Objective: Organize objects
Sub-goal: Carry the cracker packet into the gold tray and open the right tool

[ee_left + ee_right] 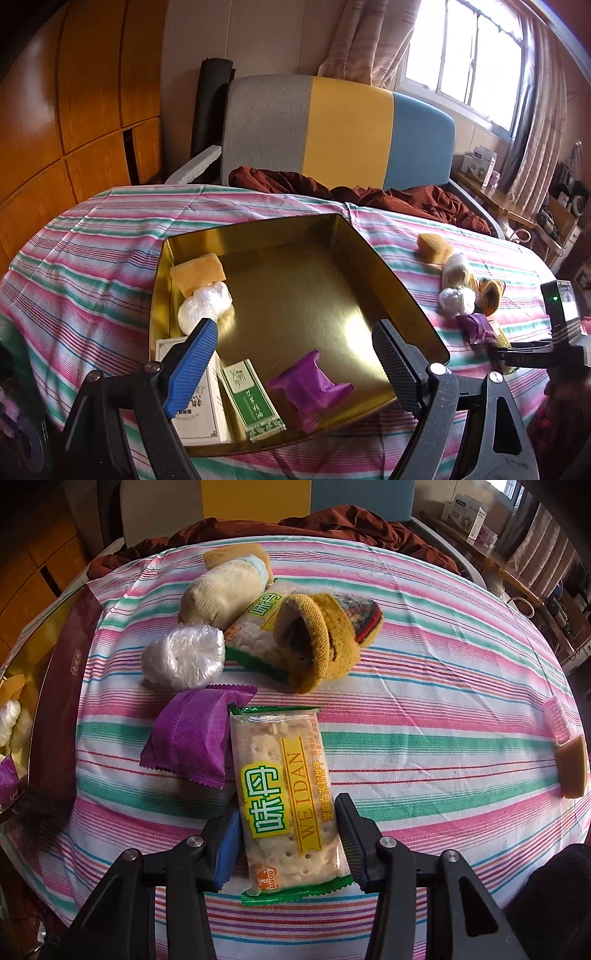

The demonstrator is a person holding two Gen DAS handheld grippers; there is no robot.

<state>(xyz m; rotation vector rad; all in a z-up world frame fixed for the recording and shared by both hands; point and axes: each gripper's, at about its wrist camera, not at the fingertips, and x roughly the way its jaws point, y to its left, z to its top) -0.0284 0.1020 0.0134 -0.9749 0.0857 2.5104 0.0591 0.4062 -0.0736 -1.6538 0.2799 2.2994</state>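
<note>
A gold tin (pixel 369 243) lies on the striped bed. In it are a yellow block (pixel 197 275), a white plastic-wrapped ball (pixel 203 306), a white box (pixel 201 410), a green box (pixel 253 398) and a purple packet (pixel 308 387). My left gripper (pixel 295 362) hovers open and empty over the tin's near edge. My right gripper (pixel 288 842) is closed on a Weidan cracker packet (pixel 284 794) lying on the sheet. Beside it lie a purple packet (pixel 192 742), a white wrapped ball (pixel 184 657), a second cracker packet (pixel 255 631), a cream sock roll (pixel 225 590) and yellow knitted socks (pixel 325 638).
A pink comb (pixel 557 720) and a tan block (pixel 572 771) lie at the bed's right. A dark red blanket (pixel 369 195) is bunched at the headboard (pixel 347 129). A wooden wardrobe (pixel 74 110) stands left, a side table with boxes (pixel 480 166) right.
</note>
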